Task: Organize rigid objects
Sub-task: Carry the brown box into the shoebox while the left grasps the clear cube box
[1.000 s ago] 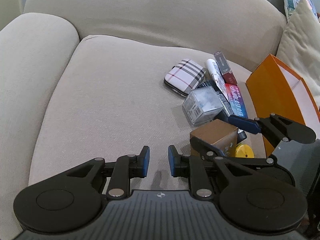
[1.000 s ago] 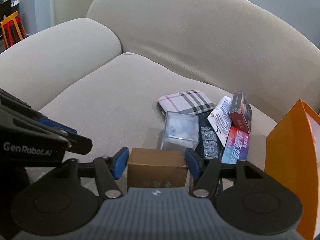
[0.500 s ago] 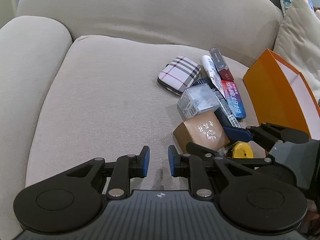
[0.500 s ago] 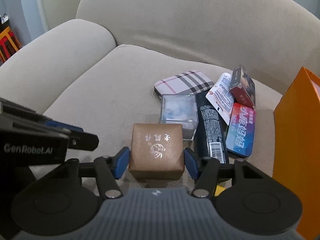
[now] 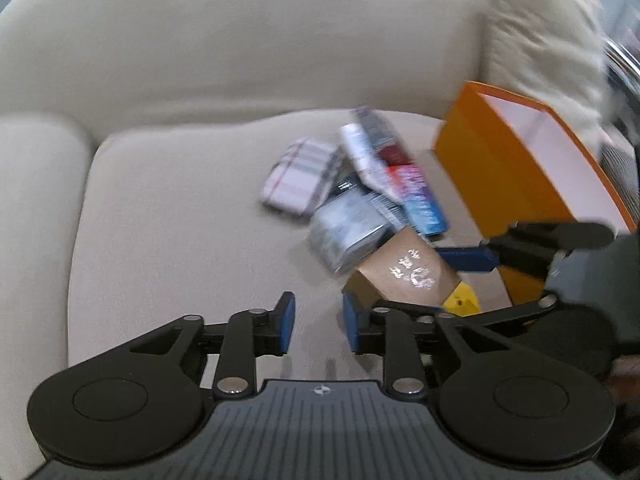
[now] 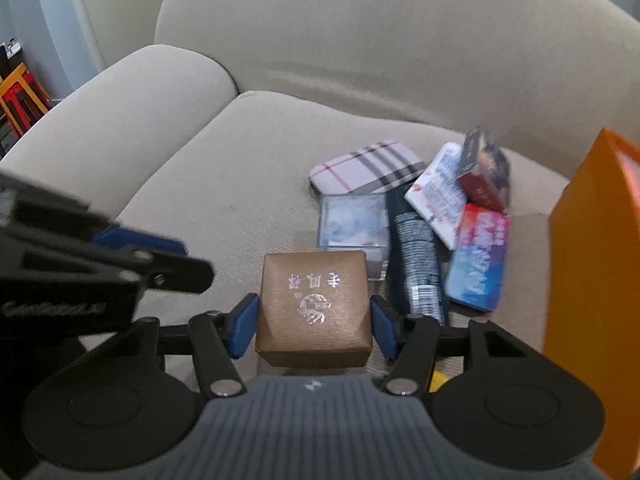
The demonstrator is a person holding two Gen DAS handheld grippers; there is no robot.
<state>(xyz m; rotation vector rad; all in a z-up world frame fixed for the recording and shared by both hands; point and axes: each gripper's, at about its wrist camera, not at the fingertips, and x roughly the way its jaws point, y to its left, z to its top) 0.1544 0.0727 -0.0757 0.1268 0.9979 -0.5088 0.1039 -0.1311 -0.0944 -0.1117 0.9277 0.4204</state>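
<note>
A beige sofa (image 6: 360,60) seat carries the clutter; an orange box (image 5: 520,184) stands open at its right, a cushion (image 5: 548,40) behind it, red stools (image 6: 20,92) far left. The left view is smeared, so the plaid case (image 6: 368,168), clear cube (image 6: 352,220) and tubes blur; a yellow thing (image 5: 464,300) is mostly hidden. The right gripper (image 6: 314,324) is closing on the brown box (image 6: 314,300), pads against its sides, now raised off the seat. The left gripper (image 5: 318,320), a second ago together, is parting, nothing between.
</note>
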